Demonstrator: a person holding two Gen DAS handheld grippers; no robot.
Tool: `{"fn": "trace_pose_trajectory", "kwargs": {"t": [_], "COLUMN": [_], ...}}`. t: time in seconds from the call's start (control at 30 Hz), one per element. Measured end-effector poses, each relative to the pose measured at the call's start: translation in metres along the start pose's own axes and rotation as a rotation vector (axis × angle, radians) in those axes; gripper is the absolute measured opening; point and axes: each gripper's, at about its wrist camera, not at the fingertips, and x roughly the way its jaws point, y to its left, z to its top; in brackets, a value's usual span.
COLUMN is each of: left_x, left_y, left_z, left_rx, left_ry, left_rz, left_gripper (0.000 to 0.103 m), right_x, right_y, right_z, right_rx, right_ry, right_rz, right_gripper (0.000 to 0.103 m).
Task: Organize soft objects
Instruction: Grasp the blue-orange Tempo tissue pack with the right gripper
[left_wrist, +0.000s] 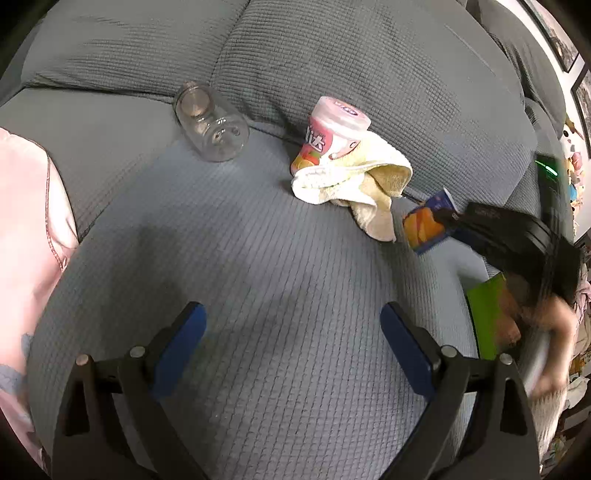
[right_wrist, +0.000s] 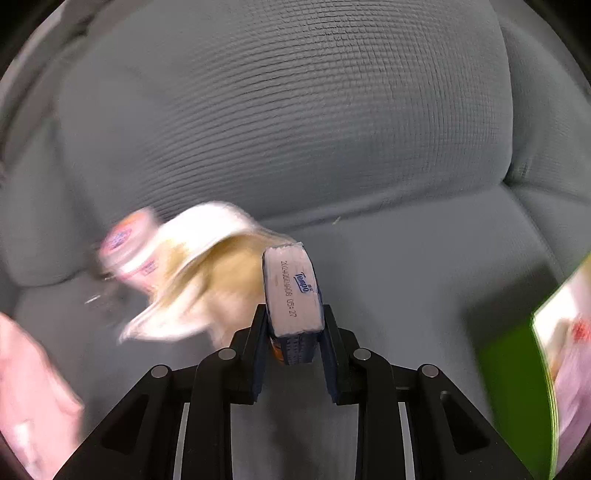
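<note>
Clear jar (left_wrist: 211, 122) on its side on grey sofa (left_wrist: 295, 277), pink-lidded canister (left_wrist: 334, 129), green book (left_wrist: 487, 317)

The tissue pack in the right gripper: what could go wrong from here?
The right gripper pinches the tissue pack only at its lower end, and the view is motion-blurred, so the pack might slip out. The yellow towel lies close to the pack and against the pink tub; a swing could snag it and tip the tub.

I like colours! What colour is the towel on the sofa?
The towel is cream and pale yellow, clearest in the left wrist view.
</note>
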Motion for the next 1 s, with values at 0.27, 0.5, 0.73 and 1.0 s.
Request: {"fn": "trace_pose_trajectory", "kwargs": {"t": [0.27,0.5,0.73,1.0], "left_x": [-0.006,-0.007,0.003,0.020], "left_y": [0.006,0.006,-0.004,-0.022], "left_z": [0.000,-0.003,-0.010,-0.019], "left_rx": [-0.012,-0.014,0.023,0.093], "left_ry": [-0.021,-0.003,0.032,0.078], "left_rz": [0.022,0.012,-0.007,-0.046], "left_gripper": [0.091,0.088,0.085,0.075], "right_x": [-0.016,-0.034,-0.029,-0.041], "right_y": [0.007,0.014,-0.003,-0.024], "right_z": [-0.071,-0.094,-0.082,-0.073], "right_rx": [0.098,-0.021,-0.047,-0.033], "right_ry": [0.222,0.200,0.197,0.117], "right_rz": [0.281,0.225,0.093,0.087], "right_gripper": [0.027,0.027,0.038,0.063]}}
